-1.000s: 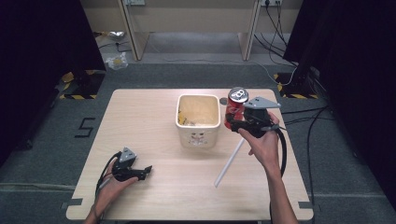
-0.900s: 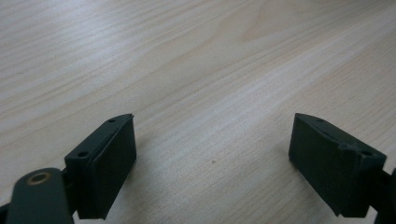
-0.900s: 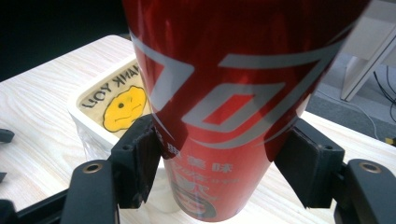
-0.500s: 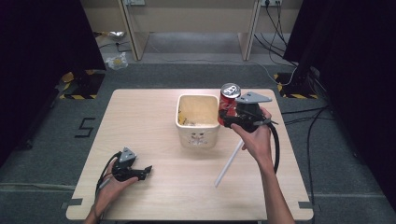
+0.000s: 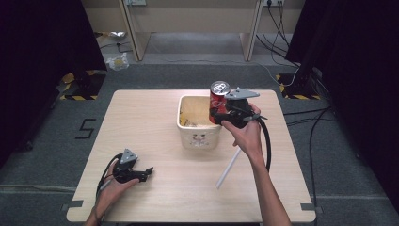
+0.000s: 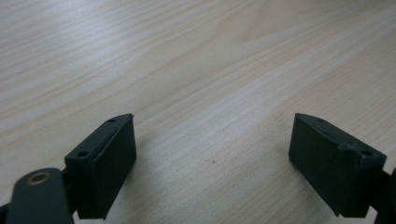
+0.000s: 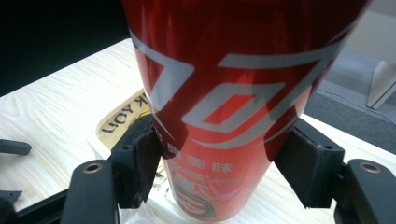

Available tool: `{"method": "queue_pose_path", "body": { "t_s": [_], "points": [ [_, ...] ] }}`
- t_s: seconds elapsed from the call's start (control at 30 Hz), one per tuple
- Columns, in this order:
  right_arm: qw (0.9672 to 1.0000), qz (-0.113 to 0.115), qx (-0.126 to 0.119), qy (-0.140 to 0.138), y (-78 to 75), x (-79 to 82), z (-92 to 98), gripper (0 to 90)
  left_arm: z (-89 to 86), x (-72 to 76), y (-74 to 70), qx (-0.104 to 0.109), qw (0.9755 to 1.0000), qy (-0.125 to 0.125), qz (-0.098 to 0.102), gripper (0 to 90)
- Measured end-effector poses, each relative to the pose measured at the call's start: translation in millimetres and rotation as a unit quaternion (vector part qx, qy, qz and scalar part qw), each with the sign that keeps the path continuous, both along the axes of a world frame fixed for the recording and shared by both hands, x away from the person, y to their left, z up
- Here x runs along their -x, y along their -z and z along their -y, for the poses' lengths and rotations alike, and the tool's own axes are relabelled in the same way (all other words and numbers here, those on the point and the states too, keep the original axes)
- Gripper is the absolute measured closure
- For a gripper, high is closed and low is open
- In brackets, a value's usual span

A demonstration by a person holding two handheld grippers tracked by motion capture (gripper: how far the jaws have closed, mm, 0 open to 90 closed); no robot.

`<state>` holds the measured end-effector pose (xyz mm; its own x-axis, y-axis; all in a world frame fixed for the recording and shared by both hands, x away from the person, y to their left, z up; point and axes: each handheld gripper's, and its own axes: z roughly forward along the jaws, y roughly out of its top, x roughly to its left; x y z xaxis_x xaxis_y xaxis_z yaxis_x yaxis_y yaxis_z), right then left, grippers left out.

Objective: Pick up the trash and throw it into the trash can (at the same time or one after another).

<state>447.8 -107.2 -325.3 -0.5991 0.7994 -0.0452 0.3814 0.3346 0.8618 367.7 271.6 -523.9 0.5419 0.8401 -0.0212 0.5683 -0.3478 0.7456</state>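
Clamping the red can (image 5: 219, 100) by its lower body, the right gripper (image 5: 225, 113) holds it above the white bin (image 5: 200, 137) at frame centre. Gripped low, it probably could tip outside. The left gripper (image 5: 147, 172), lower left, rests spread and empty.

Light wood worktop (image 5: 141, 122) on grey carpet. Cream square tub (image 5: 200, 136) sits near its centre-back; white straw (image 5: 229, 168) lies flat just in front-right of the tub. Left gripper (image 5: 147, 172) rests on worktop's front-left corner.

Probably lab: floor cables (image 5: 282, 28), hazard tape (image 5: 77, 97)
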Motion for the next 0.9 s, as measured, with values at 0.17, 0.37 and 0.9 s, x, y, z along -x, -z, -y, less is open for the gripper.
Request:
{"method": "queue_pose_path", "body": {
  "t_s": [0.17, 0.37, 0.9],
  "points": [
    [1.0000, -0.004, 0.003, -0.007, 3.1, -5.8, -8.0, 33.9, 0.0, 0.0, 0.0, 0.000, 1.0000, 0.000, 0.000, 14.1],
    [0.9998, -0.011, 0.007, -0.015, 8.2, -12.5, -18.6, 33.8, 0.0, 0.0, 0.0, 0.000, 1.0000, 0.000, 0.000, 14.1],
    [0.9987, -0.033, 0.022, -0.031, 24.9, -24.2, -43.8, 33.8, 0.1, 0.0, 0.1, 0.000, 1.0000, 0.000, 0.001, 14.1]
  ]
}}
